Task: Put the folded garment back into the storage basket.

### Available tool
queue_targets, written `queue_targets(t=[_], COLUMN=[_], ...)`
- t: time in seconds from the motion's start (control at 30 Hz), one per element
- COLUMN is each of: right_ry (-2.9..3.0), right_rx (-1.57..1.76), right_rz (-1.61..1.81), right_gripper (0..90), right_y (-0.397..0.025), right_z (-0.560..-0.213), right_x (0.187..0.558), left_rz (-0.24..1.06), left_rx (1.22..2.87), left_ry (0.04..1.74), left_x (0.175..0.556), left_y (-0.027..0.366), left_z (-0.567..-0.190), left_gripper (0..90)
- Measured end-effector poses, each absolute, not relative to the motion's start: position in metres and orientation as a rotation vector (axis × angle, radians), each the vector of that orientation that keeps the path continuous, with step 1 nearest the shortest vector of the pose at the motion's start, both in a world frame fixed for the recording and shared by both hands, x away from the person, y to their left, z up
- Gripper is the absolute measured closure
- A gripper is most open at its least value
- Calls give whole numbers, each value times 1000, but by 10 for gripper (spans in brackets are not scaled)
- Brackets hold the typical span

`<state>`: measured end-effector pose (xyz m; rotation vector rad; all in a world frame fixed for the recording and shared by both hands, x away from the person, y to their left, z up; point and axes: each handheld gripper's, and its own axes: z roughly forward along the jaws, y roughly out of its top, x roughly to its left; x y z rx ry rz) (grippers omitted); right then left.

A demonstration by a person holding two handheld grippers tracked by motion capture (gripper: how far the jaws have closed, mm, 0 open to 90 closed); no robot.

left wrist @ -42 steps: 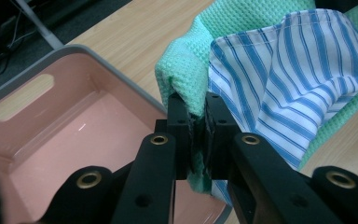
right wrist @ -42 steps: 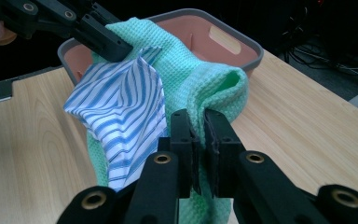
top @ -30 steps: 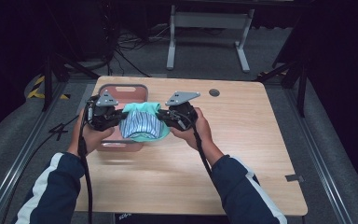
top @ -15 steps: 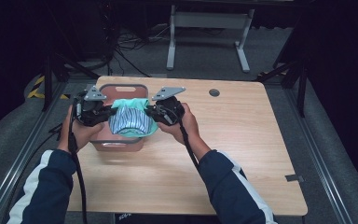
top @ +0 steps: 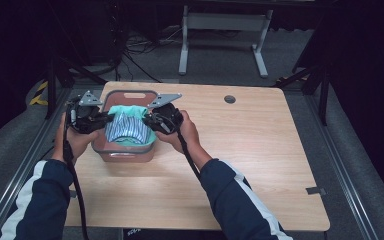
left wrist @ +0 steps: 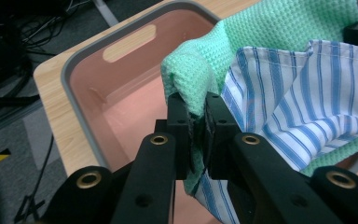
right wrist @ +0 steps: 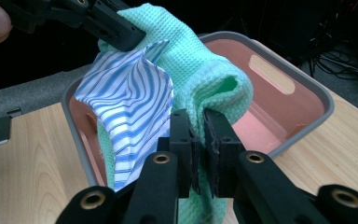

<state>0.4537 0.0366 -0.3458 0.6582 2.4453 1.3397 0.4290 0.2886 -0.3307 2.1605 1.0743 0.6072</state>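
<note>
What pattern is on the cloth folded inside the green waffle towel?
Blue and white stripes on the thin cotton cloth; the right gripper view shows it best.

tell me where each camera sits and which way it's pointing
High view: above the person's side, looking forward and down on the table; forearms, hands, left gripper and right gripper show.
Left gripper view: on the left gripper, looking along its fingers into the pink bin.
Right gripper view: on the right gripper, fingers in front.
Both share the green cloth and striped cloth.
</note>
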Motion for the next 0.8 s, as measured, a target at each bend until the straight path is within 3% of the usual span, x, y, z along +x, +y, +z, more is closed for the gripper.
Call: queue_targets(t=[0.8], right_ry=[2475], right_rx=[692], right_rz=[1319], right_gripper=[813], right_y=[60], right_z=[-371], right_x=[469], left_rz=[649], left_rx=[2180], left_ry=[1120], left_x=[441], left_y=[298], left_z=[-345], left_gripper=[826])
